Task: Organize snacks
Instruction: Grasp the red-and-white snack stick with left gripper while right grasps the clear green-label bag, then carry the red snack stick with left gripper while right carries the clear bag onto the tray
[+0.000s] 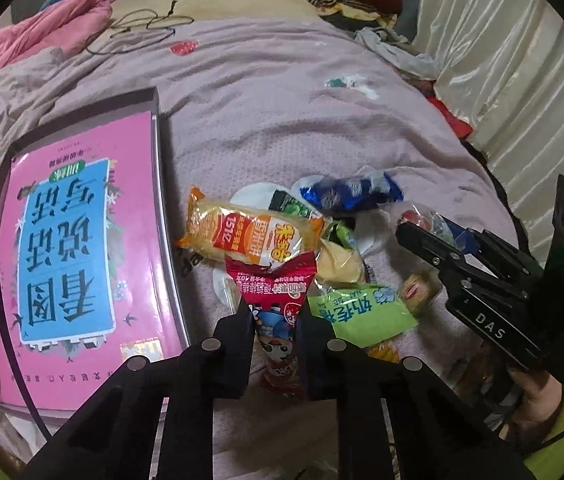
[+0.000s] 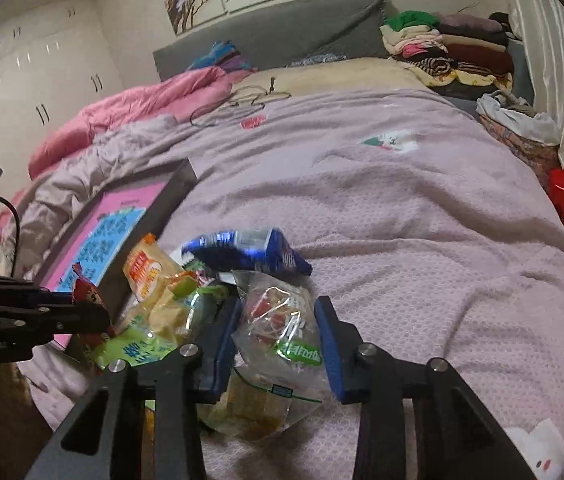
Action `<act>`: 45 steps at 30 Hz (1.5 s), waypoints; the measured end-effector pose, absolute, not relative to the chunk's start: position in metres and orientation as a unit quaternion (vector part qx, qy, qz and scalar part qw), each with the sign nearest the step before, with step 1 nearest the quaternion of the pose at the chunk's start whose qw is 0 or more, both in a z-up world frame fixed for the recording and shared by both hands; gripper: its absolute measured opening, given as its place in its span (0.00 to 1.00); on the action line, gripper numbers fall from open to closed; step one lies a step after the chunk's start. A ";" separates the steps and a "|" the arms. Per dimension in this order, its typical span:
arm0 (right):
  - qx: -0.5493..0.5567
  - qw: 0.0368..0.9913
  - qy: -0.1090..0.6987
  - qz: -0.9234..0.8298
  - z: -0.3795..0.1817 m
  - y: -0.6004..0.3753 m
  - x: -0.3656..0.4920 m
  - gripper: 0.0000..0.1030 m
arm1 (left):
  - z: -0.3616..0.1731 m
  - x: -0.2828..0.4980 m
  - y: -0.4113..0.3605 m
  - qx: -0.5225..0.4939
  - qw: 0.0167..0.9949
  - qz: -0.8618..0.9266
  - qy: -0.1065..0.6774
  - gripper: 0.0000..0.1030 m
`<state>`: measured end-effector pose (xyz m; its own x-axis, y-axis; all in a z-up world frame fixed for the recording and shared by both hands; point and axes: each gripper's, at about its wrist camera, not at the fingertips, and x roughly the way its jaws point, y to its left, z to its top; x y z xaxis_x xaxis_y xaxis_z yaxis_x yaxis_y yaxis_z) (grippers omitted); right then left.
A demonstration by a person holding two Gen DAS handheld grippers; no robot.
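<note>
Pinching a red snack packet [image 1: 276, 300] with your left tongs [image 1: 272, 316], low centre of the left view, beside the pink box [image 1: 78, 240].
Right view: your right tongs [image 2: 278, 324] stand spread around a clear snack bag [image 2: 282, 332] at lower centre, on the bed [image 2: 401, 220].

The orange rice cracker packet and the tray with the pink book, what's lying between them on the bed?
Only bare blanket lies between the orange packet and the tray, seen in the left wrist view.

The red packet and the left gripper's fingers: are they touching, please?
Touching. The left wrist view shows both fingers pressed against the red packet.
</note>
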<state>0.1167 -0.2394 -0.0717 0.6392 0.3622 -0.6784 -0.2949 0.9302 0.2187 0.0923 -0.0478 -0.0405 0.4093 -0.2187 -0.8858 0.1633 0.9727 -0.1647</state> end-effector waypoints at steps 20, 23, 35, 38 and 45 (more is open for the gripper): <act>0.094 0.921 0.313 0.212 -0.017 -0.222 0.085 0.37 | 0.013 0.078 -0.002 -0.053 0.871 -0.092 0.480 0.17; 0.091 0.916 0.314 0.232 -0.012 -0.203 0.082 0.37 | 0.018 0.076 0.012 -0.060 0.873 -0.084 0.477 0.17; 0.038 0.896 0.322 0.304 -0.008 -0.112 0.071 0.37 | 0.012 0.066 0.077 -0.068 0.873 -0.010 0.482 0.17; 0.027 0.891 0.326 0.315 -0.011 -0.092 0.068 0.37 | 0.010 0.062 0.091 -0.062 0.875 0.011 0.479 0.17; 0.011 0.882 0.337 0.329 -0.020 -0.056 0.071 0.37 | 0.001 0.056 0.117 -0.061 0.873 0.040 0.483 0.17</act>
<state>0.0713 -0.0561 -0.0199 0.5569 0.5876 -0.5870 -0.5725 0.7836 0.2414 0.0562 0.1167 0.0008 0.5305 0.0110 -0.8476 -0.1296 0.9892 -0.0683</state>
